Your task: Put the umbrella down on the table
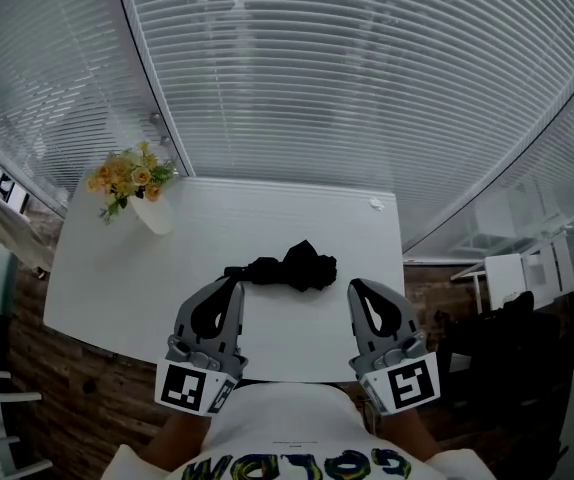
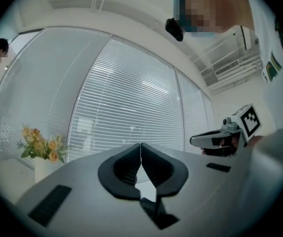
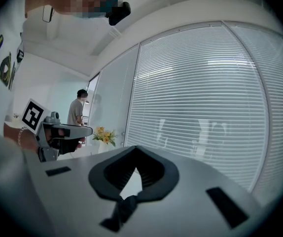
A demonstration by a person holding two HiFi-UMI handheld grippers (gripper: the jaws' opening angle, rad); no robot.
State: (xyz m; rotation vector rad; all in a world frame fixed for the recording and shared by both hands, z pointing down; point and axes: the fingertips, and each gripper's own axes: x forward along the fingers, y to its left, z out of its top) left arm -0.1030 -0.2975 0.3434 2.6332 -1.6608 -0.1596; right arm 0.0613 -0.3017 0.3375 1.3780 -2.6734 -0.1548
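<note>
Although the white counter (image 1: 117,288) has plenty of bare surface, the risk sits along its near edge, where everything is crowded together. The black umbrella (image 1: 292,266) lies folded and loosely bunched on the counter, nearer that edge than the far one, between the two tools, so the set-down looks done. Its thin left end runs up to the tip of the left tool (image 1: 235,280); from the head view I cannot tell whether they touch or the tip hangs just above. That tool's jaws are pressed together with nothing between them, only the window blinds showing past them. If it pulls back low, its tip could catch that end and drag the umbrella toward the near edge, perhaps off it. The right tool (image 1: 355,286) also has its jaws together and empty, just beside the bunched fabric on the right; a sideways sweep there could push the bundle or loosen its folds. The vase of flowers (image 1: 152,213) stands well apart at the far left and seems in little danger.
</note>
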